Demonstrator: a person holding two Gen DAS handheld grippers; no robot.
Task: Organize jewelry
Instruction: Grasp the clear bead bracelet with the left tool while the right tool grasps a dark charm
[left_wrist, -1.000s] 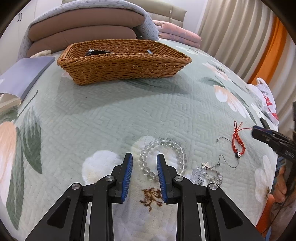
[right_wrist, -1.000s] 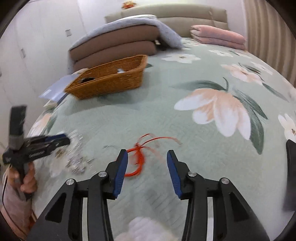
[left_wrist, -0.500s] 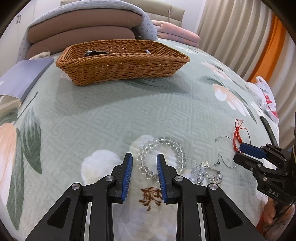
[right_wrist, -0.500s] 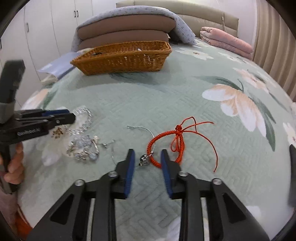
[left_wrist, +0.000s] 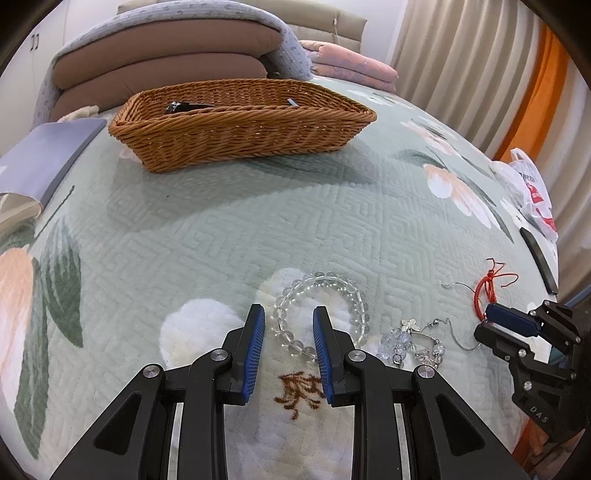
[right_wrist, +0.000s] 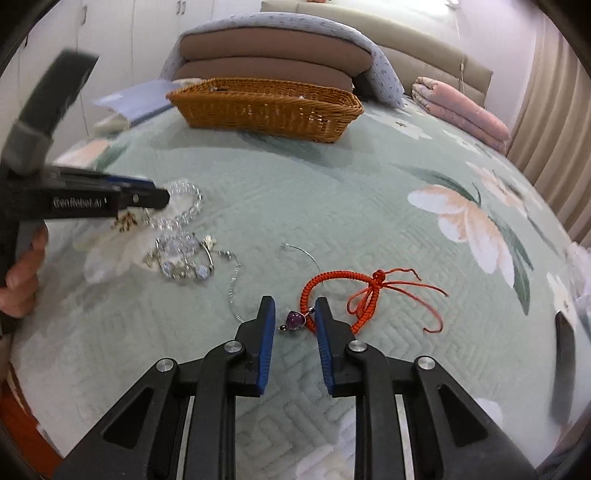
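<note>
A clear bead bracelet (left_wrist: 320, 312) lies on the green bedspread, its near-left arc between the open fingers of my left gripper (left_wrist: 289, 318). A crystal charm bracelet (left_wrist: 410, 341) lies to its right. A red cord bracelet (right_wrist: 334, 291) with a purple bead (right_wrist: 294, 318) and a thin silver chain (right_wrist: 233, 291) lies in front of my right gripper (right_wrist: 294, 308). Its open fingers straddle the purple bead. A wicker basket (left_wrist: 240, 129) stands at the back with a dark item inside. The basket also shows in the right wrist view (right_wrist: 269, 109).
Stacked brown cushions (left_wrist: 166, 70) under a blue cover lie behind the basket. A grey book (left_wrist: 44, 158) lies at the left. Pink folded blankets (right_wrist: 461, 110) lie at the back right. A plastic bag (left_wrist: 528, 192) and a dark flat object (left_wrist: 537, 258) lie near the bed's right edge.
My right gripper has swung left, come down over the red cord bracelet and narrowed around the purple bead. My left gripper has edged forward around the clear bead bracelet.
</note>
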